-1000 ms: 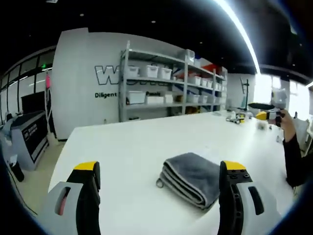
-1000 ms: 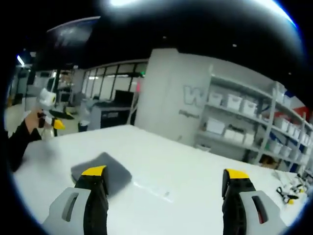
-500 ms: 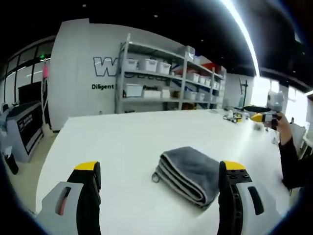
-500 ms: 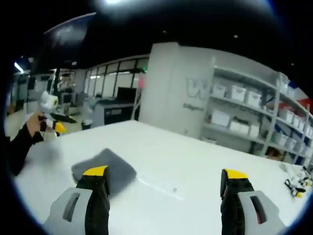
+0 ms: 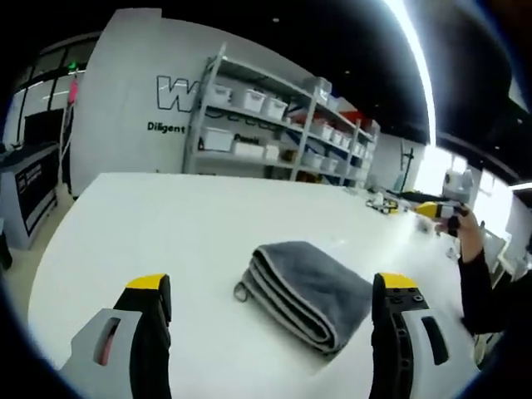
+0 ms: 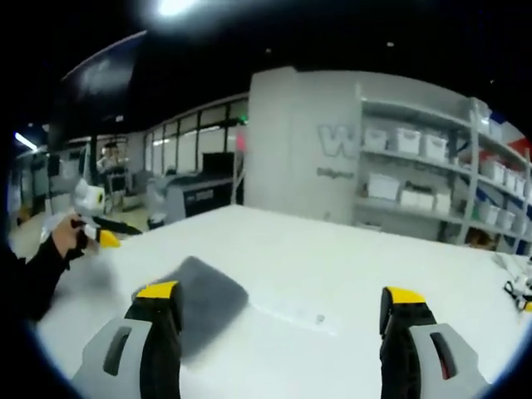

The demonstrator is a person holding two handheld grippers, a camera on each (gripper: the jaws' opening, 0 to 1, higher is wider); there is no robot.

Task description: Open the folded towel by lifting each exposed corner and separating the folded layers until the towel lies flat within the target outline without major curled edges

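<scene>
A folded grey towel [image 5: 307,293] lies on the white table [image 5: 191,224], its stacked fold edges and a small hanging loop facing left. My left gripper [image 5: 270,328] is open, held above the table just short of the towel, which sits between its yellow-tipped jaws nearer the right one. In the right gripper view the same towel [image 6: 212,299] appears as a dark grey slab behind the left jaw. My right gripper [image 6: 281,328] is open and holds nothing. The other gripper [image 5: 440,209] shows at the far right in a hand, and the left one [image 6: 96,233] at the left of the right gripper view.
Metal shelving [image 5: 274,125] with white bins stands against a wall beyond the table. Small tools [image 5: 384,202] lie at the table's far right end. A faint transparent strip [image 6: 295,314] lies on the table beside the towel. Dark machines [image 6: 187,195] stand on the floor behind.
Both views have swung and tilted with the hands. The left gripper has come slightly closer to the towel; the towel itself lies as before. Both grippers stay open.
</scene>
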